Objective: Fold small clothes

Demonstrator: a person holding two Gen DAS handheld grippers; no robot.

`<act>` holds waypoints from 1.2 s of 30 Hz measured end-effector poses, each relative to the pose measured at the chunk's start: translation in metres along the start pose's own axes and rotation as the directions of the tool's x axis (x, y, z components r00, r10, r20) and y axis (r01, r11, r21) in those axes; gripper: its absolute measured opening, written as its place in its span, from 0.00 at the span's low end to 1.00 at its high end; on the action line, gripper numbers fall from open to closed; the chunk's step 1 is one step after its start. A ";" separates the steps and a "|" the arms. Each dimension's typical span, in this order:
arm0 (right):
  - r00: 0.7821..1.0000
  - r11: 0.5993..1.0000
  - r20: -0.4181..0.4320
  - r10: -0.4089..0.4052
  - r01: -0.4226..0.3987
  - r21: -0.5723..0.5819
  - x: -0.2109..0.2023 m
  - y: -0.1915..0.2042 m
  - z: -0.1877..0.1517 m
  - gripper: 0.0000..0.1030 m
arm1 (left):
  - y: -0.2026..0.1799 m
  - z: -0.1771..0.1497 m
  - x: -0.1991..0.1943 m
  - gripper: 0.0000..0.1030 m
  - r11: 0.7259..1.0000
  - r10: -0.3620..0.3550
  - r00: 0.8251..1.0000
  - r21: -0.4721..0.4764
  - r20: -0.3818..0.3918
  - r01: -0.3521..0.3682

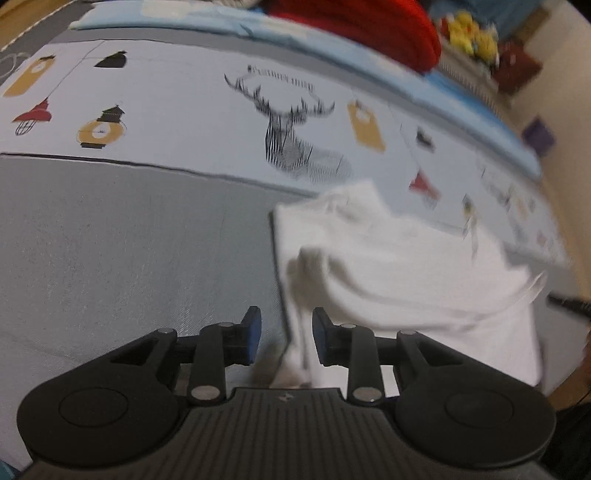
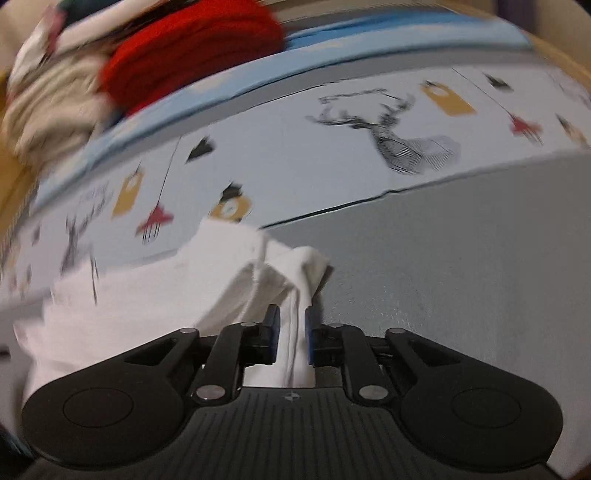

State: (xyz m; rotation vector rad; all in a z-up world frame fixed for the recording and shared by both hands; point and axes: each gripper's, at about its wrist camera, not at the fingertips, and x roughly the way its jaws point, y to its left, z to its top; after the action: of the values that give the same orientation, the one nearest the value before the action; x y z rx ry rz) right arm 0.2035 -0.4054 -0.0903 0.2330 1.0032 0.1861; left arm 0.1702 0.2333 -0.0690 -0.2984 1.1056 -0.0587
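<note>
Left tongs (image 1: 286, 338) apart, right tongs (image 2: 291, 334) apart, white garment (image 1: 406, 266) edge between both, lying crosswise

1. A grey bed cover (image 1: 129, 240) fills the near part of both views, its weave plain and flat.
2. Beyond it runs a pale printed band (image 1: 192, 110) edged by a thin dark line.
3. The band carries a black line-drawn stag's head (image 1: 291, 129), seen again in the right wrist view (image 2: 399, 144).
4. Round it sit printed lanterns: a mustard one (image 1: 99, 131), a red one (image 1: 35, 114) and a small black shape (image 1: 110, 60).
5. A light blue strip (image 1: 207, 22) lies behind the band.
6. A red folded textile (image 2: 192, 48) rests on the far side, blurred.
7. Beside it in the right wrist view lies a cream bundle (image 2: 48, 110).
8. Something yellow (image 1: 472, 33) shows at the far edge, too blurred to tell.
</note>
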 end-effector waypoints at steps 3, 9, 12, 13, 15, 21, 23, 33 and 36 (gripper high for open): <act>0.999 0.998 -0.014 -0.042 0.041 -0.047 0.013 0.002 -0.010 0.18 | -0.001 -0.004 0.018 0.32 0.999 0.032 0.998 0.008 -0.051 -0.032; 0.995 0.987 -0.015 -0.096 0.093 -0.132 0.025 0.013 -0.004 0.22 | -0.012 0.006 0.031 0.36 1.000 0.016 1.000 0.004 -0.025 -0.016; 0.994 0.983 -0.007 -0.106 0.104 -0.152 0.035 0.020 0.001 0.22 | -0.024 0.013 0.043 0.36 0.998 0.048 0.999 0.042 -0.022 -0.047; 0.995 0.983 0.004 -0.100 0.099 -0.157 0.036 0.022 0.004 0.22 | -0.026 0.017 0.047 0.36 0.998 0.049 0.999 0.047 -0.012 -0.049; 0.996 0.984 0.022 -0.087 0.089 -0.151 0.040 0.026 0.010 0.22 | -0.028 0.024 0.050 0.36 0.999 0.032 0.999 0.032 0.018 -0.032; 0.998 0.990 0.049 -0.035 0.041 -0.136 0.050 0.036 0.025 0.22 | -0.035 0.042 0.060 0.36 1.000 -0.001 0.998 0.008 0.065 0.001; 0.999 0.989 0.034 -0.031 0.036 -0.146 0.056 0.039 0.027 0.22 | -0.037 0.045 0.065 0.36 1.000 0.004 0.998 0.017 0.055 -0.005; 0.998 0.992 0.067 0.018 -0.010 -0.124 0.059 0.036 0.038 0.05 | -0.029 0.053 0.061 0.02 0.999 -0.018 0.996 0.044 0.093 0.014; 0.980 0.998 0.195 0.037 -0.046 0.041 0.041 0.019 0.049 0.05 | -0.015 0.060 0.040 0.02 0.999 -0.010 0.977 -0.035 0.213 0.018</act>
State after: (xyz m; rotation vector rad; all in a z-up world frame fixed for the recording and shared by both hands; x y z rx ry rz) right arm 0.2663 -0.3814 -0.0929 0.3074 0.8098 0.1755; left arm 0.2433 0.2234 -0.0748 -0.3379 0.8929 -0.0186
